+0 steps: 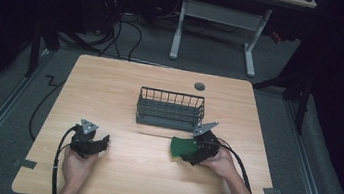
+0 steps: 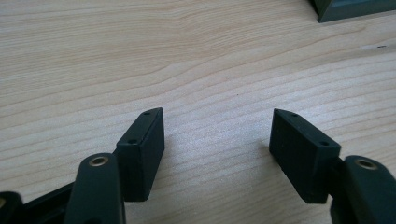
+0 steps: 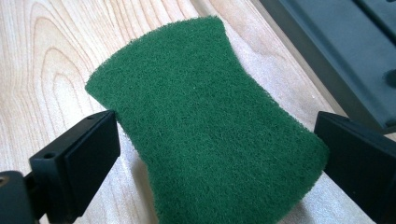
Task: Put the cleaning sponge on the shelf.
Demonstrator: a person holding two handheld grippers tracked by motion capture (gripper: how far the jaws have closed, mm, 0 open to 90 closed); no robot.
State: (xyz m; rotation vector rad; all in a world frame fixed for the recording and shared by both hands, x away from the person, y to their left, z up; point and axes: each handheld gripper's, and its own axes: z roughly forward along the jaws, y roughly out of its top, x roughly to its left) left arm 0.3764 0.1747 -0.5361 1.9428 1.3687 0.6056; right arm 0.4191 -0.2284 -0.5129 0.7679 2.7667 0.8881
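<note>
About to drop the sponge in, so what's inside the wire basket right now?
The wire basket looks empty in the high view: bare dark floor behind the bars. The near wall hides the front strip. The green sponge sits between the right gripper jaws.

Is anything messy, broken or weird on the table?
Nothing stands out. The green sponge sits between the right gripper jaws, which touch its sides, and it looks whole. The wire basket stands upright beyond it. The left gripper is open over bare table. No spills show.
</note>
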